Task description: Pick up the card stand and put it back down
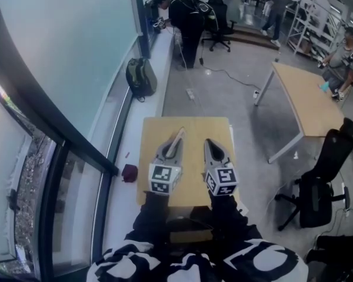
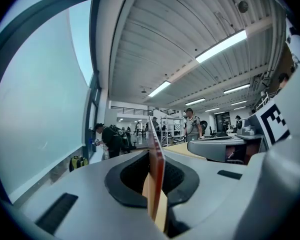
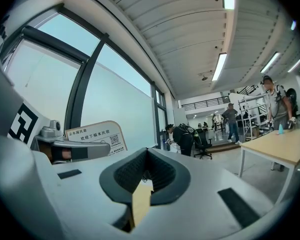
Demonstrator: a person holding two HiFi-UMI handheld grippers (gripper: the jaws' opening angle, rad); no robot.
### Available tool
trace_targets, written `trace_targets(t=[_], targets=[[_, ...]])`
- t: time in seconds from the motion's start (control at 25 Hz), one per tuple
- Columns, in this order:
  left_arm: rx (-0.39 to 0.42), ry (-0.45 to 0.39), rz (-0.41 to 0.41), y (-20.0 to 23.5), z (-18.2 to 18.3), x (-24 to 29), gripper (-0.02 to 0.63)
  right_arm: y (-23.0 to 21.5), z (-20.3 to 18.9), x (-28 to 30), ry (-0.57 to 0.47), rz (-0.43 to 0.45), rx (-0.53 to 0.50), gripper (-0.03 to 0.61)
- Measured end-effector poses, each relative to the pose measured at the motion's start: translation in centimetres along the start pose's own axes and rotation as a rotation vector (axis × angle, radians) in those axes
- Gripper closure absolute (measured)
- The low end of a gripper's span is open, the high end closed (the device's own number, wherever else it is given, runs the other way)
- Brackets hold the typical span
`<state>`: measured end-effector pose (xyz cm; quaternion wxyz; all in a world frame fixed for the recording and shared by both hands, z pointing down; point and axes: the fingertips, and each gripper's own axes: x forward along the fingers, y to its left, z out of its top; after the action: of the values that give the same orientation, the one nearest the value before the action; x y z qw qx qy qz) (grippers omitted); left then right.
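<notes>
The card stand (image 1: 176, 144) is a thin flat card that shows edge-on in the head view, lifted above the small wooden table (image 1: 188, 128). My left gripper (image 1: 177, 140) is shut on it. In the left gripper view the card stand (image 2: 156, 166) stands upright between the jaws, with a red and white edge toward the camera. In the right gripper view the card stand's (image 3: 92, 136) printed face with a QR code shows at the left. My right gripper (image 1: 214, 150) hovers beside the left one, shut, with nothing between its jaws. Both grippers point level.
A green backpack (image 1: 141, 77) leans by the window ledge, and a small dark red object (image 1: 129, 173) lies on the ledge. A larger wooden table (image 1: 309, 101) and a black office chair (image 1: 320, 184) stand to the right. People (image 1: 188, 16) stand at the far end of the room.
</notes>
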<state>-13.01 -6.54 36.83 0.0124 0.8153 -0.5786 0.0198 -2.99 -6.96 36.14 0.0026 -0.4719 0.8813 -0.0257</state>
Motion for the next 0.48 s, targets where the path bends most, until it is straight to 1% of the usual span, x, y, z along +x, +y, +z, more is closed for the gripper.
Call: trace_targets(t=[0.16,0.32,0.48], targets=[[-0.003,0.0,0.033,0.1,-0.3,-1.0,0.591,0.3,0.3,-0.4,-0.002,-0.001,0.002,0.558],[0.005,-0.006,0.042,0.0,-0.6,-1.3,0.591,0.5,0.1,-0.7,-0.008,0.004,-0.002,0.558],[-0.005,-0.006,0.04,-0.4,-1.0,-0.9,0.591,0.2,-0.2,-1.1,-0.002,0.005,0.0,0.558]])
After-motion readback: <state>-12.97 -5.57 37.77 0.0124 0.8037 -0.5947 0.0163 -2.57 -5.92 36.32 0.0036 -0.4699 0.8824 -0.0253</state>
